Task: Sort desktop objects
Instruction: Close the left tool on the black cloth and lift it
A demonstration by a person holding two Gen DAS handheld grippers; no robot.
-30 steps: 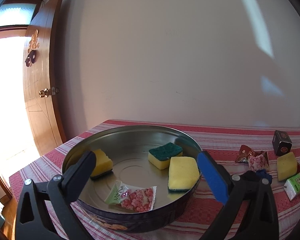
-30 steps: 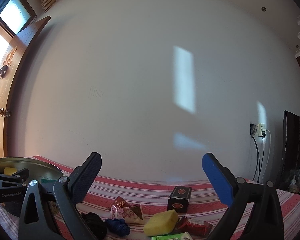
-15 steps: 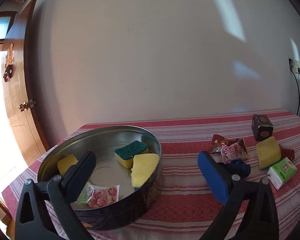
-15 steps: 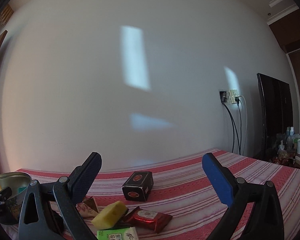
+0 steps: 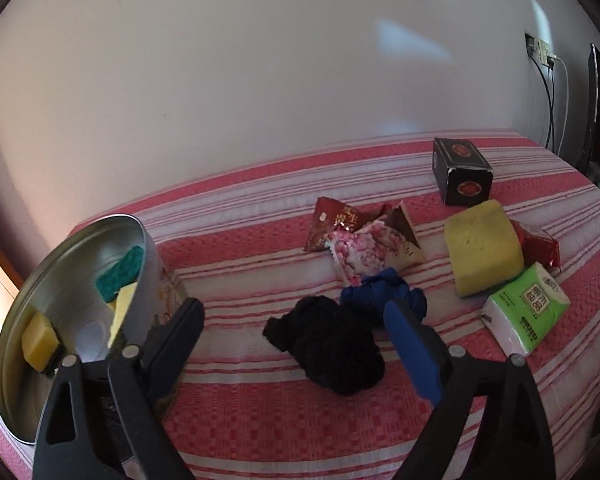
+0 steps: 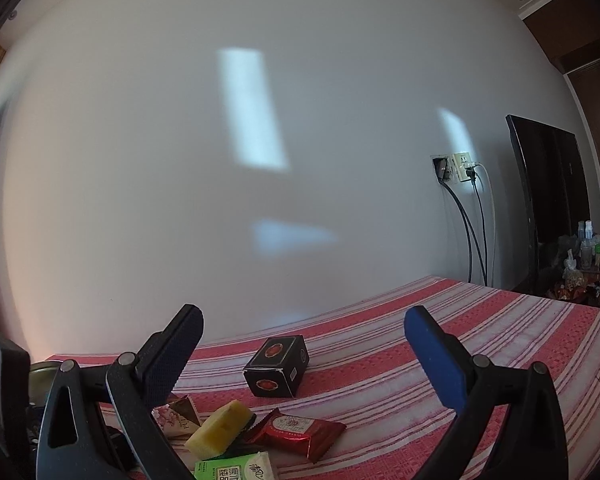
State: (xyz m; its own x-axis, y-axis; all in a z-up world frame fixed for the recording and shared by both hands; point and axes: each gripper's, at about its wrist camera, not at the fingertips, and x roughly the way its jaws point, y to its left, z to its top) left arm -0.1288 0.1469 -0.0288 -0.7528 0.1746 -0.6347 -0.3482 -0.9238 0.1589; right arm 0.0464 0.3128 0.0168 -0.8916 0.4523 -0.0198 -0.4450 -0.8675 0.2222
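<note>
My left gripper (image 5: pixel 294 320) hangs over the red striped tablecloth with its jaws closing. A black cloth bundle (image 5: pixel 328 344) lies between them, and neither pad touches it. A blue cloth (image 5: pixel 380 292) sits just behind the bundle. At the left stands a round metal tin (image 5: pixel 100 228) with yellow and green sponges in it. Snack packets (image 5: pixel 340 224), a yellow sponge (image 5: pixel 484 248), a green tissue pack (image 5: pixel 528 312) and a black box (image 5: pixel 462 172) lie to the right. My right gripper (image 6: pixel 304 320) is open and empty, level above the table, with the black box (image 6: pixel 278 366) beyond it.
A red packet (image 6: pixel 300 432) lies beside the yellow sponge (image 6: pixel 220 426). A white wall runs behind the table. At the right are a wall socket with cables (image 6: pixel 460 168), a dark screen (image 6: pixel 552 200) and several bottles (image 6: pixel 588 248).
The left gripper swung right from the tin to the pile, tilted down over the black cloth, and its jaws narrowed. The right gripper's view swung right, then held still.
</note>
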